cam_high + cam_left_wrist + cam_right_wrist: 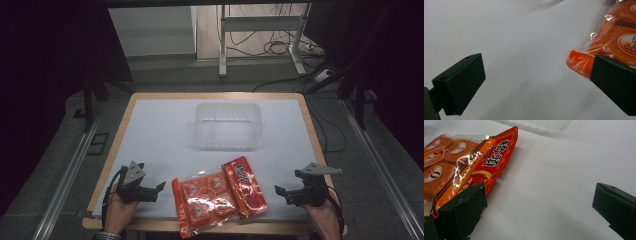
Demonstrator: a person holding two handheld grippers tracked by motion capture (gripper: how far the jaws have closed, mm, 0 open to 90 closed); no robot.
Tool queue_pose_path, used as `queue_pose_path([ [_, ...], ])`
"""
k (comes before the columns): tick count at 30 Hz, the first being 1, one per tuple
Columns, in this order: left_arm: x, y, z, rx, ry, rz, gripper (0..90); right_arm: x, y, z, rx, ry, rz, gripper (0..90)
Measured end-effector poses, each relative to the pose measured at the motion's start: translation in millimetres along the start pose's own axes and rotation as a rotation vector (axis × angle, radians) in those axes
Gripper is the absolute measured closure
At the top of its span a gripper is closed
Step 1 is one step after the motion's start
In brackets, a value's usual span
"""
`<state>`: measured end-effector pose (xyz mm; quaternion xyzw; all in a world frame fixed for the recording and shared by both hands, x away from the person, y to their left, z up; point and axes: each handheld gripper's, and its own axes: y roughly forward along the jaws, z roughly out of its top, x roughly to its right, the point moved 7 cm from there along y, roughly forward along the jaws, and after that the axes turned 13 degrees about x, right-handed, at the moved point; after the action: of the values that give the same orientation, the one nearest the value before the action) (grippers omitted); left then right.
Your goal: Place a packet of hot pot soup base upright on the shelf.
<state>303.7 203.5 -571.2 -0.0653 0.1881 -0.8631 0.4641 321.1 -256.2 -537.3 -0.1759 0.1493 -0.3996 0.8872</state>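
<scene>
step: pre-grasp, nothing lifted | left tool (161, 186) jaws apart, empty, just left of orange snack pack (204, 200) | right tool (279, 190) jaws apart, empty, right of red sachet (245, 186) | sachet overlaps pack's right edge, both on counter (165, 130) nearer than clear tub (228, 125) | next, judged: close in on pack edge, clamp, carry to tub

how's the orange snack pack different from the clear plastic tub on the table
The snack pack is bright orange-red and printed; the tub is see-through and plain. The snack pack lies flat at the near edge between the two grippers; the tub stands taller, farther back near the middle. The snack pack holds round pieces; the tub looks empty. Both rest on the white table.
</scene>
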Motion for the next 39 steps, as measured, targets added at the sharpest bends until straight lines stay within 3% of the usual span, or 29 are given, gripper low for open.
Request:
queue_pose_path([
  [18, 0.7, 0.3, -1.7, -0.007, 0.01, -0.003, 0.0, -15.4, 11.7, 3.2, 0.0, -0.072, 0.029, 0.0],
  [39, 2.5, 1.9, -2.3, -0.012, 0.017, -0.011, 0.0, -36.4, 29.6, 1.8, -0.019, -0.1, 0.097, 0.0],
])
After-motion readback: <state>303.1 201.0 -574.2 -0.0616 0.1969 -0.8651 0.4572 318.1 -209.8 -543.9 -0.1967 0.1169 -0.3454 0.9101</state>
